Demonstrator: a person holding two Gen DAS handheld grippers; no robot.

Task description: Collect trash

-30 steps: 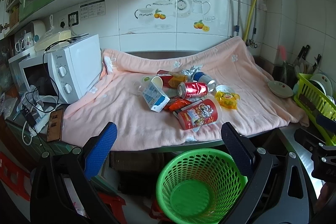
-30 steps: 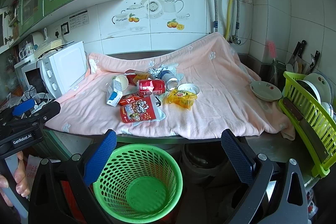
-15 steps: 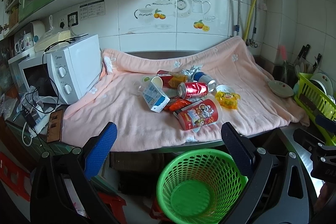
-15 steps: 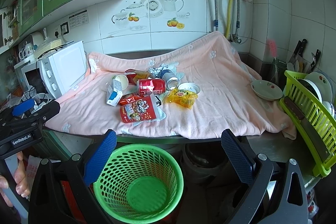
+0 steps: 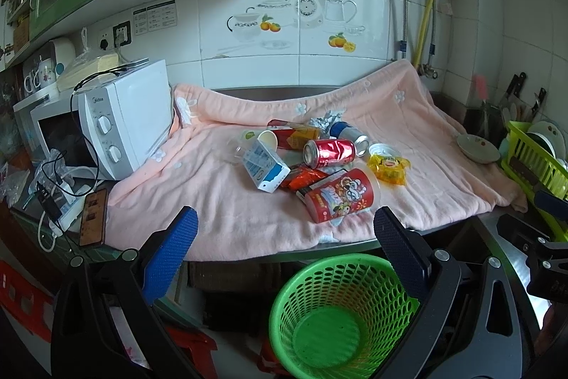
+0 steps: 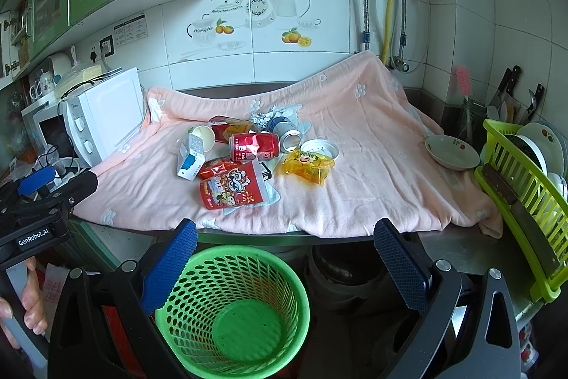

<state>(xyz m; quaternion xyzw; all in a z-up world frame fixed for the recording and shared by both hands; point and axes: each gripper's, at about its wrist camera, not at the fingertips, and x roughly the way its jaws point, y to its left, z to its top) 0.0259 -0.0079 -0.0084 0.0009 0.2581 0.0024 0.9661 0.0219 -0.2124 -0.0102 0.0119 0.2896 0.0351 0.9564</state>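
Hovering in front of the counter, both grippers are pointing forward over its front edge, each with its blue-padded fingers spread wide and nothing between them. The left gripper (image 5: 284,237) is sitting to the left; in the right wrist view its black body (image 6: 39,201) is showing at the left edge, with a person's hand (image 6: 25,304) wrapping the grey handle below it. The right gripper (image 6: 284,238) is hanging just above the green perforated plastic basket (image 6: 230,311), which is standing on the floor below the counter's front edge and is showing a bare green bottom.

Trash is lying in a loose heap near the middle of the pink flower-printed blanket (image 6: 355,173) that is covering the counter. A dented red soda can (image 6: 254,146) is lying on its side, with a blue-and-silver can (image 6: 287,134) just behind it, open end facing forward. A red cartoon-printed snack cup (image 6: 232,189) is lying tipped nearest the front edge, touching an orange-red foil wrapper (image 6: 214,169). A white-and-blue milk carton (image 6: 190,160) is leaning at the heap's left, beside a cream paper cup (image 6: 203,135). A yellow crinkled packet (image 6: 307,166) is lying at the right of the heap, a white round lid (image 6: 319,148) just behind it. A white microwave (image 6: 103,116) is standing at the counter's left end.
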